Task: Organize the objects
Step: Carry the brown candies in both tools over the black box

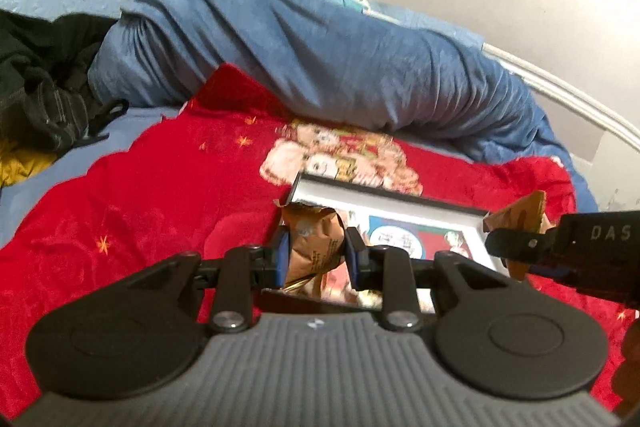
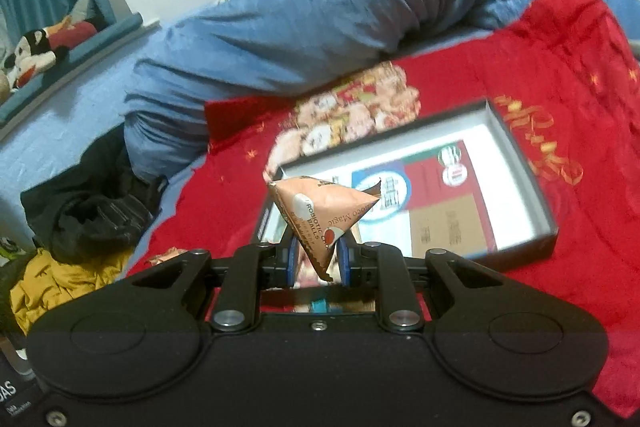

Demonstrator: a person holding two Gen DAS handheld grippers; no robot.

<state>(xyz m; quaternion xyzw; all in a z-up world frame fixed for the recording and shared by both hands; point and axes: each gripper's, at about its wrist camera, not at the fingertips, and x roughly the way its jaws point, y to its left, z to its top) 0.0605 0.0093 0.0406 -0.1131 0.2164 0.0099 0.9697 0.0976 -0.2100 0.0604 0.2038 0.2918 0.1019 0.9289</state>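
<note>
My left gripper (image 1: 315, 251) is shut on a crumpled brown snack packet (image 1: 314, 241), held above the near edge of a shallow black box (image 1: 304, 183) with a printed card inside. My right gripper (image 2: 318, 259) is shut on a second brown, pyramid-shaped snack packet (image 2: 324, 215) marked with chocolate-ball lettering. It hangs over the near left corner of the same black box (image 2: 520, 163). In the left wrist view the right gripper (image 1: 516, 247) reaches in from the right edge with its packet (image 1: 520, 211) showing behind it.
The box lies on a red blanket (image 1: 160, 207) with a cartoon print, spread over a bed. A rolled blue duvet (image 1: 320, 59) lies behind it. Dark clothes (image 2: 96, 211) and a yellow garment (image 2: 60, 283) are heaped at the left. A plush toy (image 2: 36, 55) sits on a ledge.
</note>
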